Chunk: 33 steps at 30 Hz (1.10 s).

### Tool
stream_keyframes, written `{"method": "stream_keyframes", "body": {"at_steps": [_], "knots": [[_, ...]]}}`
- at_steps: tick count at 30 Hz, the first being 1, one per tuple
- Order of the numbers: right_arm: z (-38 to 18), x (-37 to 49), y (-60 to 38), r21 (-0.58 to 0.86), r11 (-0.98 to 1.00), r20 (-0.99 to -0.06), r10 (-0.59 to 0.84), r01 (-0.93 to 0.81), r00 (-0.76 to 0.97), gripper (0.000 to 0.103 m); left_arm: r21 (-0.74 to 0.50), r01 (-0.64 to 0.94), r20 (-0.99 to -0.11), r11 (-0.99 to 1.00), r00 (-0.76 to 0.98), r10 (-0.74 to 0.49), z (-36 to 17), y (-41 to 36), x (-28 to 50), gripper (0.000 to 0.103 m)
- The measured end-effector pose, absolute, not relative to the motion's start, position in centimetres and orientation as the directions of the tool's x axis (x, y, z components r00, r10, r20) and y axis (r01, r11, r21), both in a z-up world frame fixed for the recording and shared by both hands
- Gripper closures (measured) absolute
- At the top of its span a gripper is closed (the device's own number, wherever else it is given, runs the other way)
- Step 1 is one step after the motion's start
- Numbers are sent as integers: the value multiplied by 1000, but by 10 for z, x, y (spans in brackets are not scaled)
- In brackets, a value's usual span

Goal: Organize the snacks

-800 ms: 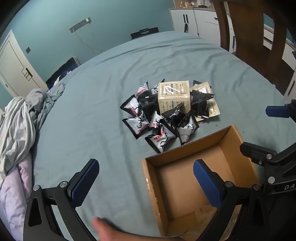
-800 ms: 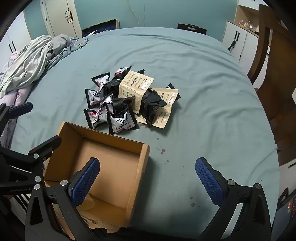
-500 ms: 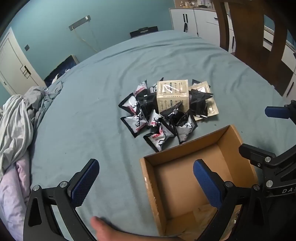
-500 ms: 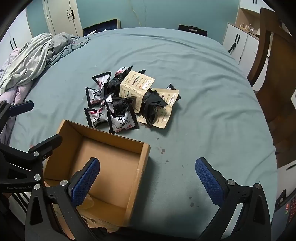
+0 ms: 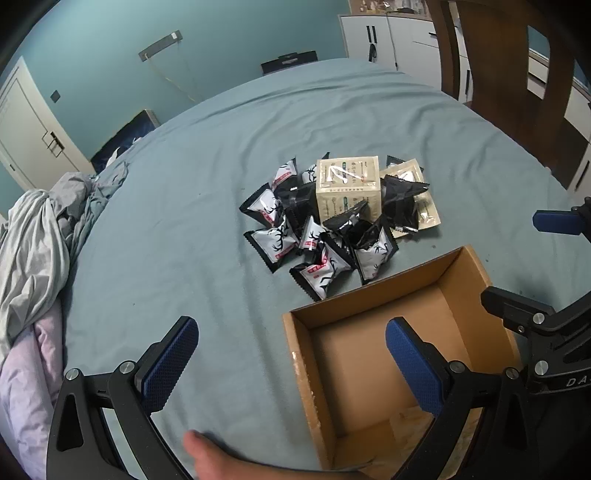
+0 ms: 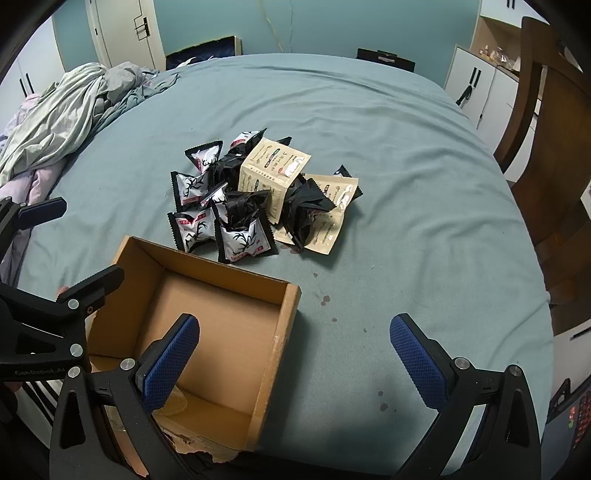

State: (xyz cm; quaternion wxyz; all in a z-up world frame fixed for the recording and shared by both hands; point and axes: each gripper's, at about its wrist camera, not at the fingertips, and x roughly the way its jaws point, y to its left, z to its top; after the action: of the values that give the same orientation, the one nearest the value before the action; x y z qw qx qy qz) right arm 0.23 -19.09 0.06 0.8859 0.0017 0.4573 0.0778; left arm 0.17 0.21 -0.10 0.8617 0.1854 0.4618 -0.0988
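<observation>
since the earlier frames almost nothing moved; only my views drifted slightly. my left gripper (image 5: 291, 354) and right gripper (image 6: 295, 350) hung wide open and empty above the cardboard box (image 6: 284, 317). the snack pile (image 5: 332, 218) lay just beyond its far wall, packets pointing every way. packing hadn't begun; next, i judged, reach forward for a near packet.

A wide bed (image 6: 406, 177) in a teal sheet fills the room, teal wall (image 5: 229, 33) behind it, white cabinets (image 6: 476, 88) and a wooden chair (image 6: 546, 155) to its right, crumpled bedding (image 6: 62, 114) heaped left.
</observation>
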Motion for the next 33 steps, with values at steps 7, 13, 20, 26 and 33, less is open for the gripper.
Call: {"method": "stream_keyframes", "body": {"at_steps": [7, 13, 20, 26, 33], "knots": [[1, 3, -190, 73, 988, -813, 139, -136, 566, 0, 227, 343, -833, 911, 553, -1, -2, 3, 1, 0], [-2, 5, -188, 70, 988, -819, 136, -138, 558, 0, 228, 342, -832, 912, 554, 0, -2, 3, 1, 0], [-2, 5, -190, 90, 987, -817, 150, -134, 557, 0, 228, 345, -835, 910, 551, 0, -2, 0, 1, 0], [-3, 5, -195, 115, 985, -816, 167, -127, 554, 0, 230, 337, -835, 913, 551, 7, -1, 0, 2, 0], [-1, 4, -200, 147, 982, -811, 188, -118, 554, 0, 232, 351, -830, 907, 558, -3, 0, -2, -2, 0]]}}
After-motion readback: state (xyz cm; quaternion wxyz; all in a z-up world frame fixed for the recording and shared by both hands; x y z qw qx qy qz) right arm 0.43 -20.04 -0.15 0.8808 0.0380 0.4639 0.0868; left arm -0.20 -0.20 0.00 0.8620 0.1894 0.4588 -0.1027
